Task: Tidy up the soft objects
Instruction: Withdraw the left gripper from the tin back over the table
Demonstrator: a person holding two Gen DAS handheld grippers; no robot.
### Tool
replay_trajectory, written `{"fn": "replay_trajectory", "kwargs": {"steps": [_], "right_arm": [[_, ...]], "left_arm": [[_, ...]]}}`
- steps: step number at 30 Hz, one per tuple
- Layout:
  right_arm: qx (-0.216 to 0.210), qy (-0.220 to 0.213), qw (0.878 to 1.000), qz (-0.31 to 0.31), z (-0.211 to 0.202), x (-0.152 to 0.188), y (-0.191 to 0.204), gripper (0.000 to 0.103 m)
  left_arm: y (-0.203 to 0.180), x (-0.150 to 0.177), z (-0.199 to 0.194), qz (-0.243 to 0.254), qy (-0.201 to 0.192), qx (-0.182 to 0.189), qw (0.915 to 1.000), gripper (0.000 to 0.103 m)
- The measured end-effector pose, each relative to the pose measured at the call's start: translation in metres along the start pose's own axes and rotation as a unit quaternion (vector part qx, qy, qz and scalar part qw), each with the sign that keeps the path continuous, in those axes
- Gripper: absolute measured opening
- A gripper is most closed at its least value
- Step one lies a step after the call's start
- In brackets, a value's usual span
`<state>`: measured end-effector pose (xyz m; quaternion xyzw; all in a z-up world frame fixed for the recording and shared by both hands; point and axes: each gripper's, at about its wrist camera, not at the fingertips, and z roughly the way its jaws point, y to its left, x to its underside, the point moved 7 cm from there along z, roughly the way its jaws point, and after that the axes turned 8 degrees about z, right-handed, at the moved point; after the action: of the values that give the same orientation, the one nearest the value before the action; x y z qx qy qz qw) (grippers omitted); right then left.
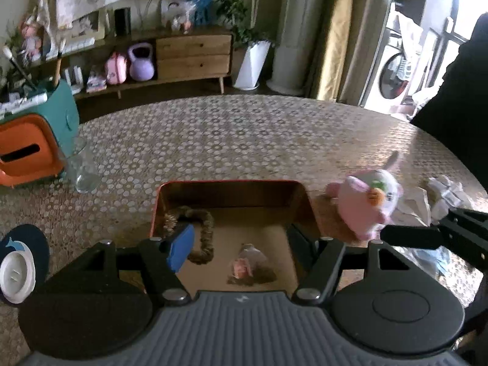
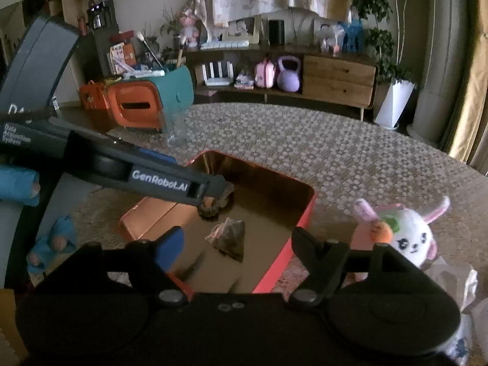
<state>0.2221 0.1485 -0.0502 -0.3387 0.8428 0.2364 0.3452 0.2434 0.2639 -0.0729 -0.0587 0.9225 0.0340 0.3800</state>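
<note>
On the patterned surface (image 1: 244,140), the red box (image 2: 283,259) already holds a brown scrunchie (image 1: 204,231) and a small pyramid pouch (image 2: 230,238); the pink rabbit plush (image 2: 405,235) sits just beside it, light and squashy, best pinched round its body. The left tool (image 1: 241,238) and right tool (image 2: 238,244) both stand apart, empty, above the box.
</note>
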Motion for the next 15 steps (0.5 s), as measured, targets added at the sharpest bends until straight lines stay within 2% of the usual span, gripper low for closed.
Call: {"fn": "replay_trajectory", "kwargs": {"steps": [5,8,12,15], "right_arm": [[0.001,-0.015,1.0,0.011,-0.028,0.005,-0.007,0.079],[0.001,-0.02,1.0,0.016,-0.042,0.009,-0.009,0.08],[0.005,-0.034,0.999,0.019,-0.066,0.016,-0.015,0.085],[0.007,-0.044,0.999,0.027,-0.085,0.021,-0.022,0.088]], "left_arm": [[-0.022,-0.001,-0.025,0.013,-0.02,0.01,0.9997,0.069],[-0.036,-0.002,-0.041,0.023,-0.036,0.009,0.9991,0.078],[-0.056,0.0,-0.055,0.035,-0.044,0.018,0.9983,0.079],[-0.075,0.002,-0.065,0.047,-0.055,0.024,0.9971,0.084]]}}
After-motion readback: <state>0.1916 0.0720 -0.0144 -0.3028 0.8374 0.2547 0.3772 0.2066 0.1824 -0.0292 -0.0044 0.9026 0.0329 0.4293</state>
